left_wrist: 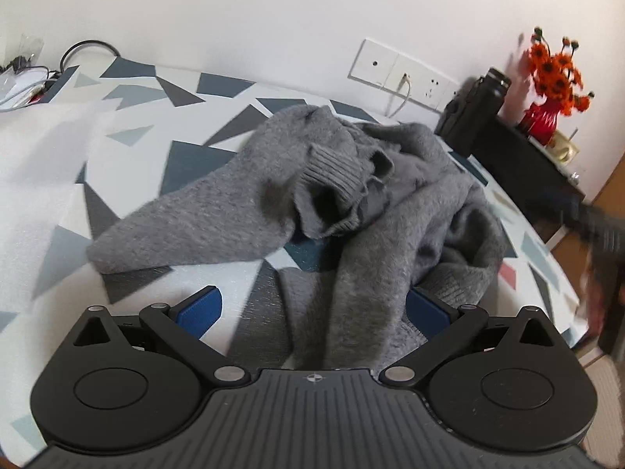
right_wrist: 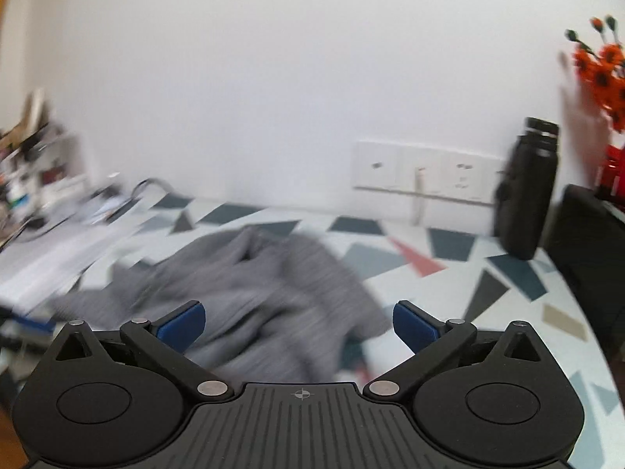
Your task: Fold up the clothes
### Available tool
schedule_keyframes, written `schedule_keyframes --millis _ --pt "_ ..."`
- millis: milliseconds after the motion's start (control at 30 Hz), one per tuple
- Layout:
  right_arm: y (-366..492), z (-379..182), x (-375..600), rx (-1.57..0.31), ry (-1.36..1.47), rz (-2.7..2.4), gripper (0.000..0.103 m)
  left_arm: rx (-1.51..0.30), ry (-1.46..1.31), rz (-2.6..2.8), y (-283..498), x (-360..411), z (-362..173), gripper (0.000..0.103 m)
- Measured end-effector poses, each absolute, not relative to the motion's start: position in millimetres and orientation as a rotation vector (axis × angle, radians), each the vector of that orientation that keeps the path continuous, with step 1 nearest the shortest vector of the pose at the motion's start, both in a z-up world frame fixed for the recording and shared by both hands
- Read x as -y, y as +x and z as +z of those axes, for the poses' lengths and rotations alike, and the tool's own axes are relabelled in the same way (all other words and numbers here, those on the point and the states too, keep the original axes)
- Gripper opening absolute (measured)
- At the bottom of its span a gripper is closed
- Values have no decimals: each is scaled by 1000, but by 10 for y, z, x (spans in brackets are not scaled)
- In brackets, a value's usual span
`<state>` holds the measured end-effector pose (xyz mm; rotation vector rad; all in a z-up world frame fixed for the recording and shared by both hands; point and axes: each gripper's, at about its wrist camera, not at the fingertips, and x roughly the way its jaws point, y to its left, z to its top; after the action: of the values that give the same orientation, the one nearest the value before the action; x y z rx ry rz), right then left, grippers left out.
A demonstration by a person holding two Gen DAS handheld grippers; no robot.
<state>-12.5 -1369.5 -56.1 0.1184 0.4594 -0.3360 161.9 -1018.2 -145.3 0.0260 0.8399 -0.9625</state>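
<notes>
Both grippers stand with their blue-padded fingers spread wide, and neither holds anything. Between the fingers of the left gripper a fold of the grey sweater hangs or lies close under the camera, the right-hand blue pad just beside the cloth, though whether it touches cannot be told. The sweater is a soft, fuzzy knit, crumpled in a loose heap on the table; a ribbed cuff or collar gapes open near the middle of the heap, and one sleeve stretches flat toward the left. The table's cover is smooth and white with sharp-edged triangles and shards in slate, grey and dull red.

From the right wrist view, the right gripper hovers above the near edge of the same sweater, blurred there, its pads apart from the fabric. At the far right stand a matte black bottle, orange artificial flowers in a glossy red vase, and white wall sockets with a cable plugged in.
</notes>
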Motion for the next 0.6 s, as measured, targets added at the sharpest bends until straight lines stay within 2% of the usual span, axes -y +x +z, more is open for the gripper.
schedule_keyframes --millis 167,300,367,400,433,467,500,533,567,600 --pt "329 -556 14056 -488 91 -310 101 -777 106 -1072 1318 10513 -1488 102" --pt "862 -696 14252 -554 111 -285 87 -691 177 -1081 1196 10764 -1500 102" --pt "1129 -827 14289 -594 96 -283 85 -684 178 -1066 1226 10831 -1535 102" --pt "1260 -901 14308 -614 85 -289 81 -696 170 -1061 1252 10843 -1561 102" --pt "1369 -982 14335 -639 72 -288 76 -712 161 -1059 1283 10849 -1588 94" --pt "1470 -1065 14365 -666 57 -286 58 -725 161 -1055 1313 10847 -1613 78" --pt "1535 -1138 14402 -694 52 -281 34 -737 166 -1050 1343 10841 -1636 67" --pt "1590 -1210 14463 -726 61 -282 26 -748 174 -1040 1382 10828 -1658 46" --pt "1615 -1266 14518 -748 73 -295 13 -762 174 -1029 1444 10801 -1682 36" --pt "1595 -1311 14579 -759 82 -312 9 -778 148 -1022 1536 10751 -1704 32"
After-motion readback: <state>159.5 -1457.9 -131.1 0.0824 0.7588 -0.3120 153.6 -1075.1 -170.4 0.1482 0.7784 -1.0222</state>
